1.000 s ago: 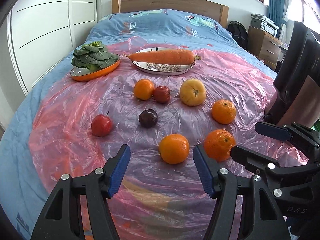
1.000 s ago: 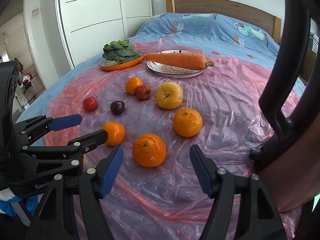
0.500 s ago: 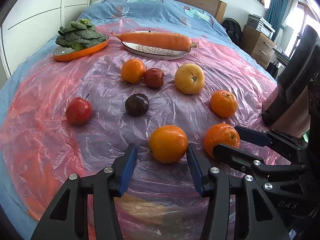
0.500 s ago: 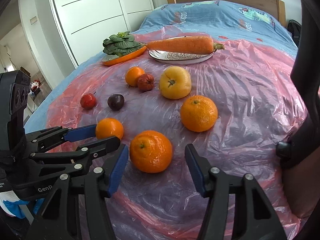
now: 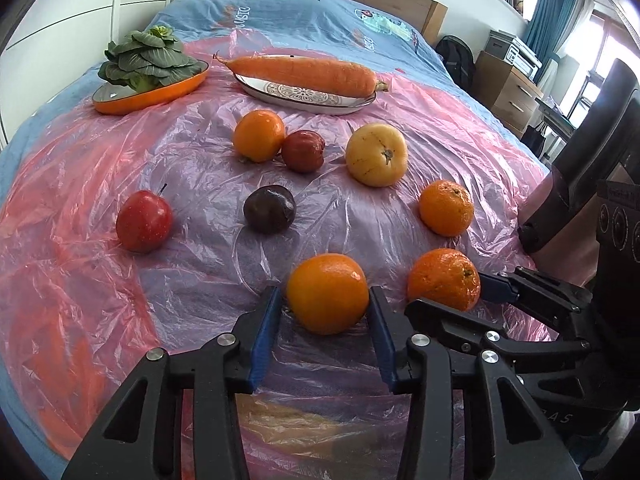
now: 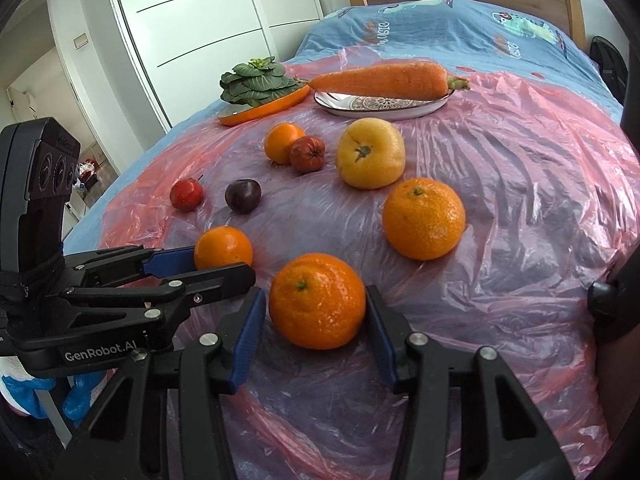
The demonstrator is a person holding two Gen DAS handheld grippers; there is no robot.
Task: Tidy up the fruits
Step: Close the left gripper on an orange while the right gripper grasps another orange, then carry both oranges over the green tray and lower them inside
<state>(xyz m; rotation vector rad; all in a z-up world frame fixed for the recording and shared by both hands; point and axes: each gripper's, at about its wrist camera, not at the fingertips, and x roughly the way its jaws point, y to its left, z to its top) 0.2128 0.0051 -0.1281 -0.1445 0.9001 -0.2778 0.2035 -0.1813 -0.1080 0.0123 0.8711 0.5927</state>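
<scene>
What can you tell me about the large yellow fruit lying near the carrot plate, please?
The yellow fruit is round, slightly flattened, pale yellow with faint brown specks and a dark dried stem scar facing the cameras. It rests on the pink plastic sheet, in front of the carrot's plate, apart from the other fruits. Nothing grips it.

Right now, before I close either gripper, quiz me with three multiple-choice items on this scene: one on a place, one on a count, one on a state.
1. Where is the carrot?
A. On the patterned plate
B. In the orange dish
C. On the plastic sheet

2. How many orange citrus fruits lie on the sheet?
A. Two
B. Four
C. Six

3. How is the left gripper?
A. Shut on nothing
B. Open, fingers either side of an orange
C. Holding the red apple

Answers:
A, the carrot spans the plate.
B, four show.
B, a gap shows beside the left finger.
</scene>
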